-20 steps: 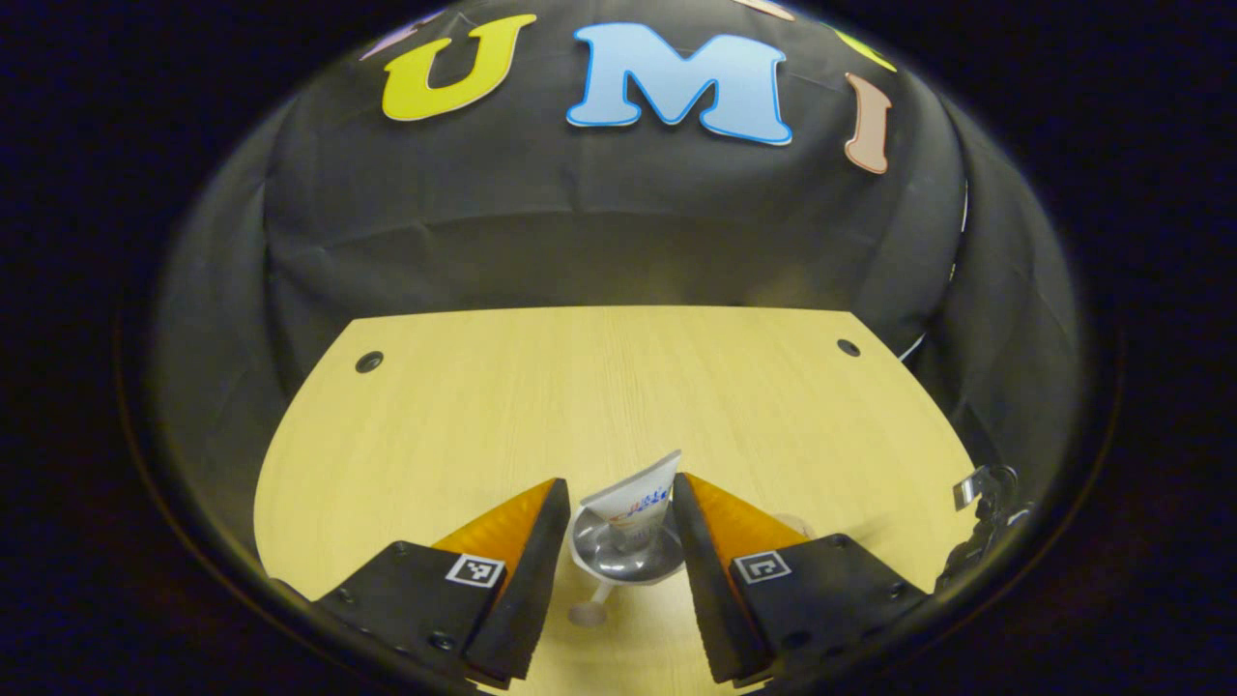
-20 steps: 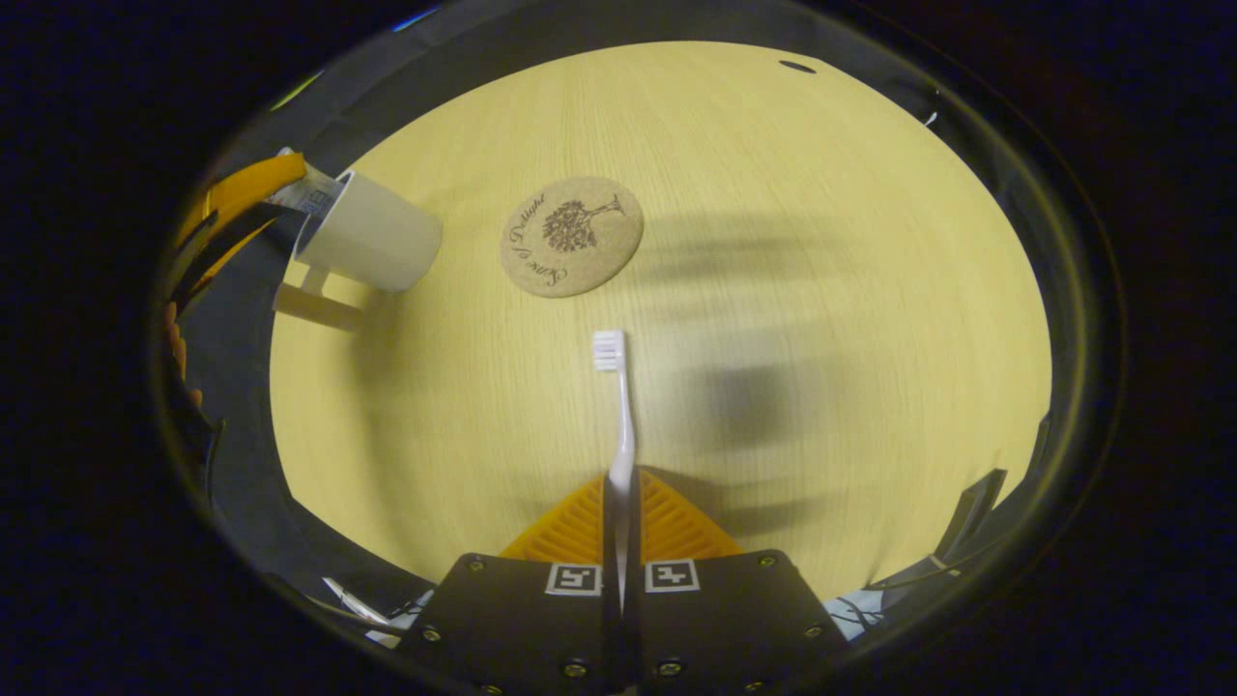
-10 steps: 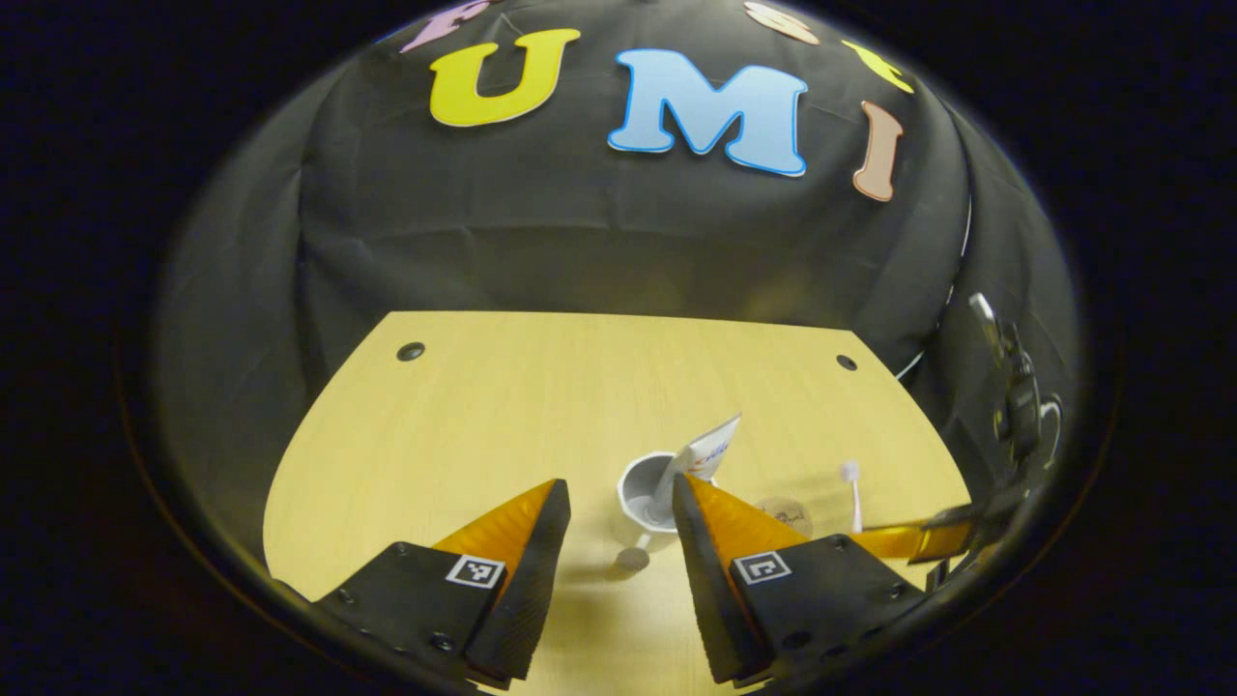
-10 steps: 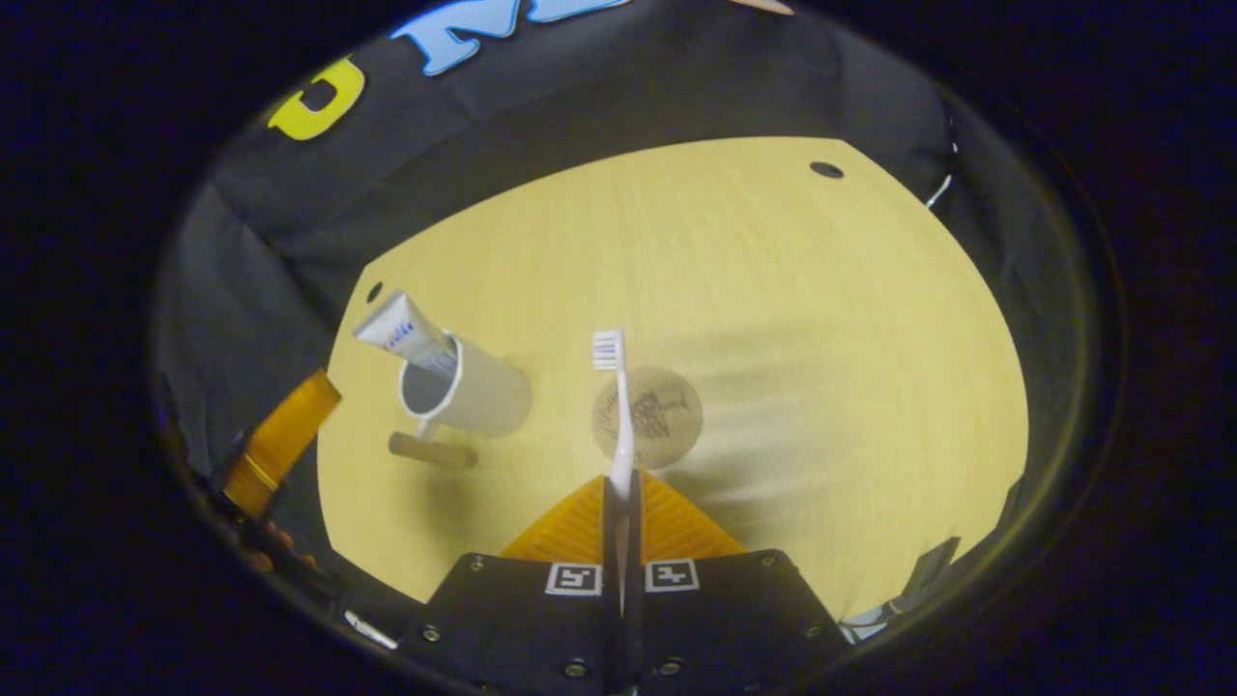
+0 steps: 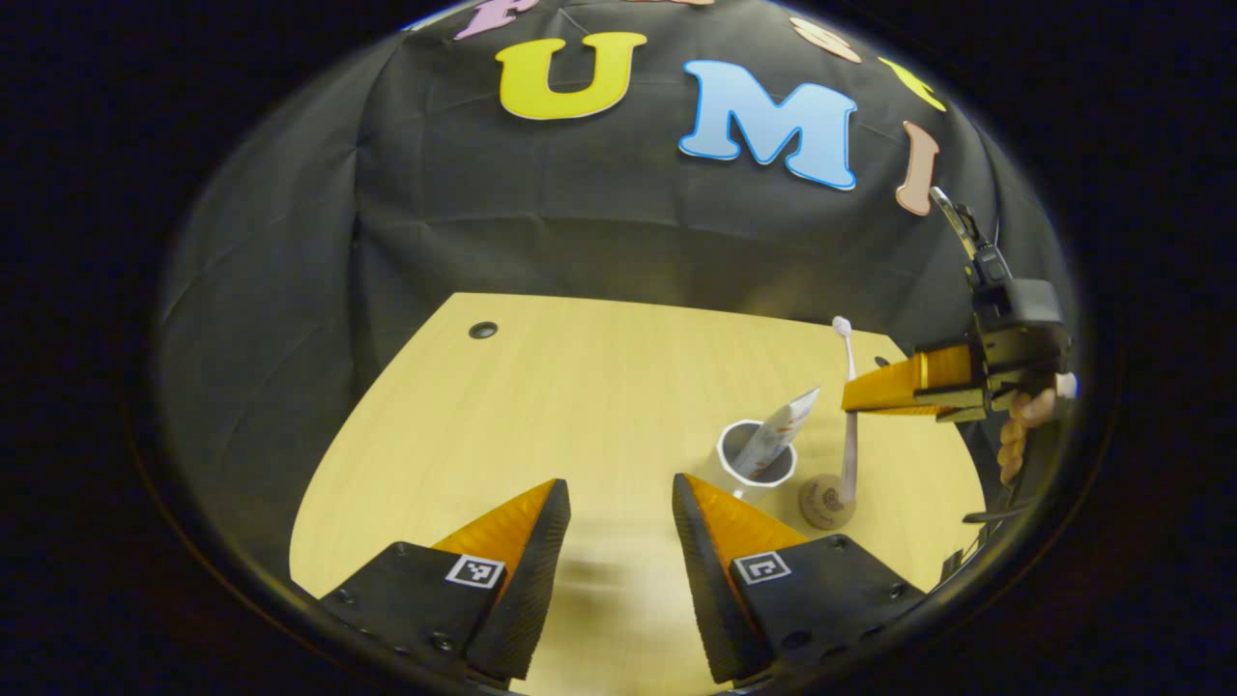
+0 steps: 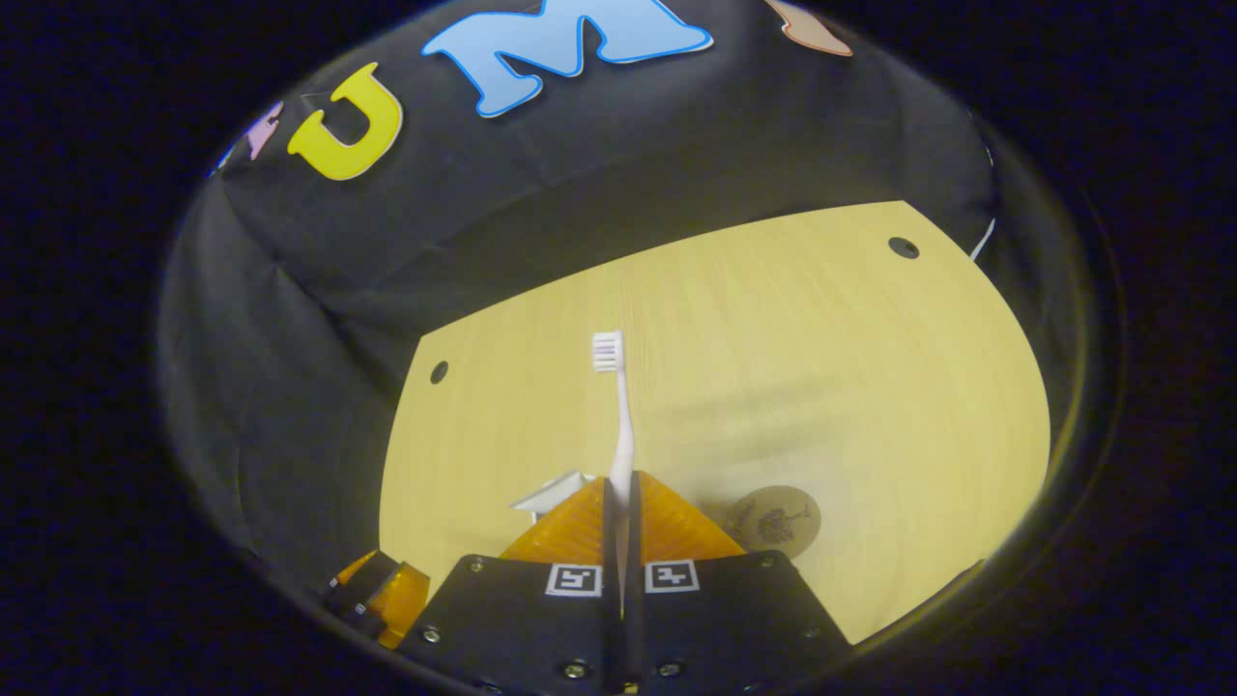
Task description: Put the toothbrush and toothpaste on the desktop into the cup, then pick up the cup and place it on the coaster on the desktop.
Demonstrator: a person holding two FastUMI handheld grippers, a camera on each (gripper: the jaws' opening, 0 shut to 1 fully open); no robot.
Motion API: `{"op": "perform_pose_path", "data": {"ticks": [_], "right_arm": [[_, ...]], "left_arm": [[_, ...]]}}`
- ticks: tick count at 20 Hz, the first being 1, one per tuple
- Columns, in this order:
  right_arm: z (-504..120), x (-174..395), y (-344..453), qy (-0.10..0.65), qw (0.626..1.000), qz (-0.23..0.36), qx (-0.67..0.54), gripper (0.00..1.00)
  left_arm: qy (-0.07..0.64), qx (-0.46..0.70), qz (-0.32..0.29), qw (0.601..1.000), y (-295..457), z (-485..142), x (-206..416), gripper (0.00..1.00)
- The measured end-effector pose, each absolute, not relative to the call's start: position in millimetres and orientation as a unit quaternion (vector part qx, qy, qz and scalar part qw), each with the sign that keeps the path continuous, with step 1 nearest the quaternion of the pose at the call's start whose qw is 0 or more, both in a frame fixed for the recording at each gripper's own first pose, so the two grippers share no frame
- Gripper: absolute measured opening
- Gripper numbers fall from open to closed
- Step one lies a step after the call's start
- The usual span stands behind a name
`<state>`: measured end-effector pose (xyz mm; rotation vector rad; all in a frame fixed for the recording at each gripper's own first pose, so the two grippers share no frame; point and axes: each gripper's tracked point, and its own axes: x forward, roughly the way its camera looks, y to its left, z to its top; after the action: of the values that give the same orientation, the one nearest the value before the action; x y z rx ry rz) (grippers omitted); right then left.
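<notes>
The toothbrush (image 6: 618, 425) is pinched tight between the two fingers of my right claw (image 6: 619, 483), with its bristles pointing up and away. In the left gripper view I see it held upright above the worktop (image 5: 580, 387), just beside the cup (image 5: 757, 462). The toothpaste (image 5: 781, 437) stands tilted in the cup. The coaster (image 5: 823, 501) lies next to the cup. My left claw (image 5: 618, 503) is wide apart and holds nothing.

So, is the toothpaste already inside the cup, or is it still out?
Inside. In the left gripper view the toothpaste stands slanted in the white cup, its flat end above the rim. No gripper touches it.
</notes>
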<state>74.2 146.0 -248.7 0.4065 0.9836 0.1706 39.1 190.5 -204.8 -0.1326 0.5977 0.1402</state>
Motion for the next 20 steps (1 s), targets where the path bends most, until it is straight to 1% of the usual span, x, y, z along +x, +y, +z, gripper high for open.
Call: {"op": "perform_pose_path", "data": {"ticks": [3,6,9,15,20], "right_arm": [[-255.6,99.5,155.0,0.456,0.865,0.068,0.198,0.02],[-263.5,106.2,158.7,0.443,0.872,0.056,0.2,0.02],[-270.9,116.6,163.0,0.425,0.885,0.052,0.183,0.03],[-288.3,107.8,172.8,0.395,0.9,0.062,0.175,0.03],[-285.2,95.5,176.7,0.356,0.917,0.068,0.168,0.03]], "left_arm": [[0.299,-0.063,0.083,0.948,212.9,-204.2,23.4,0.72],[0.304,-0.061,0.091,0.946,227.2,-203.3,9.1,0.72],[0.305,-0.062,0.091,0.946,234.7,-206.2,10.8,0.72],[0.301,-0.058,0.069,0.95,218.5,-206.1,28.1,0.72],[0.305,-0.055,0.055,0.949,204.3,-209.2,37.7,0.72]]}}
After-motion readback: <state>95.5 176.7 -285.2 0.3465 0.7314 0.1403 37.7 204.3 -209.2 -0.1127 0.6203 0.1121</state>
